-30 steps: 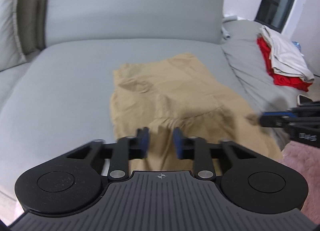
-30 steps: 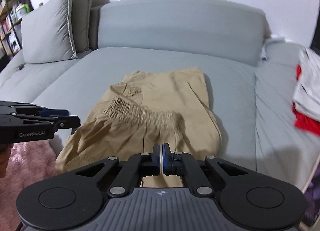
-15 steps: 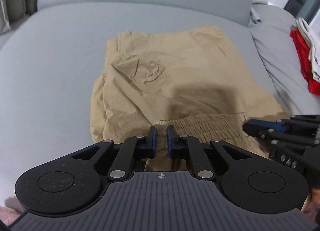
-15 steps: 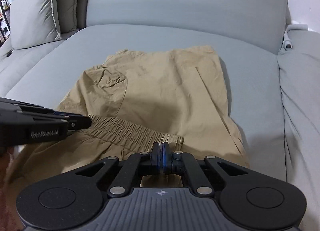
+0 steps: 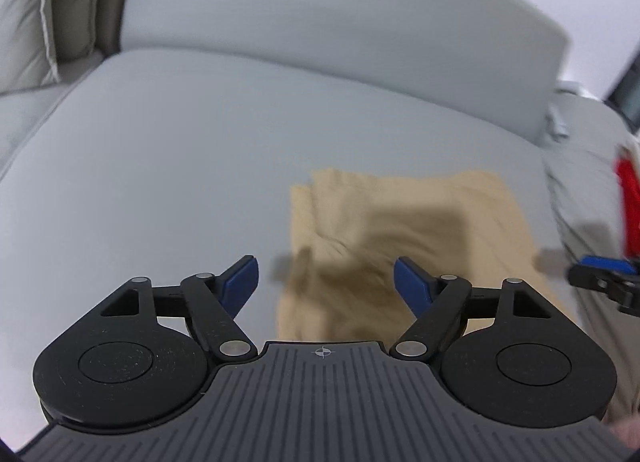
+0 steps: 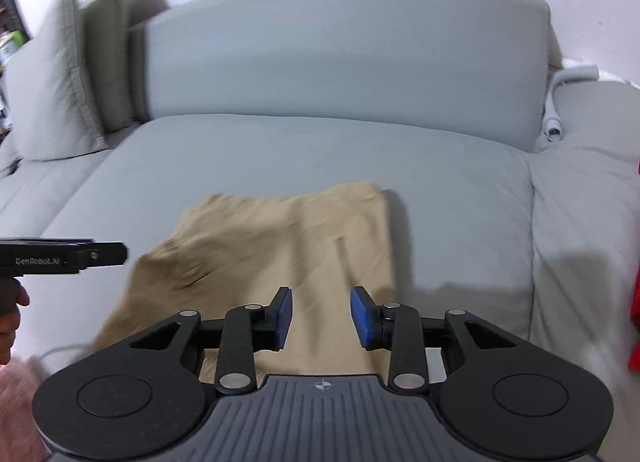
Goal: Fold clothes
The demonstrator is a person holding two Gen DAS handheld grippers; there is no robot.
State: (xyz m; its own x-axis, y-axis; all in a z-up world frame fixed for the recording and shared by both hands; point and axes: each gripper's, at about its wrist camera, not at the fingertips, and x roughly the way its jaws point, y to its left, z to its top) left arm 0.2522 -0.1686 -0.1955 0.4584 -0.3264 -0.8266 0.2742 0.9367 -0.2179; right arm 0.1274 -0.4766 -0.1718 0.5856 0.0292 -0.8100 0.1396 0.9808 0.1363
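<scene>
Tan shorts lie folded in a rough rectangle on the grey sofa seat, also seen in the right wrist view. My left gripper is open and empty, above the near left part of the shorts. My right gripper is open and empty, above the near right part of the shorts. The right gripper's tip shows at the right edge of the left wrist view. The left gripper shows at the left edge of the right wrist view.
The sofa backrest rises behind the seat. Grey pillows stand at the back left. A red garment lies on the right cushion. A white cable lies by the backrest. Pink fabric is at the near left.
Both grippers have opened and let go of the shorts' waistband. Both have pulled back and risen. The shorts now lie folded over and shorter.
</scene>
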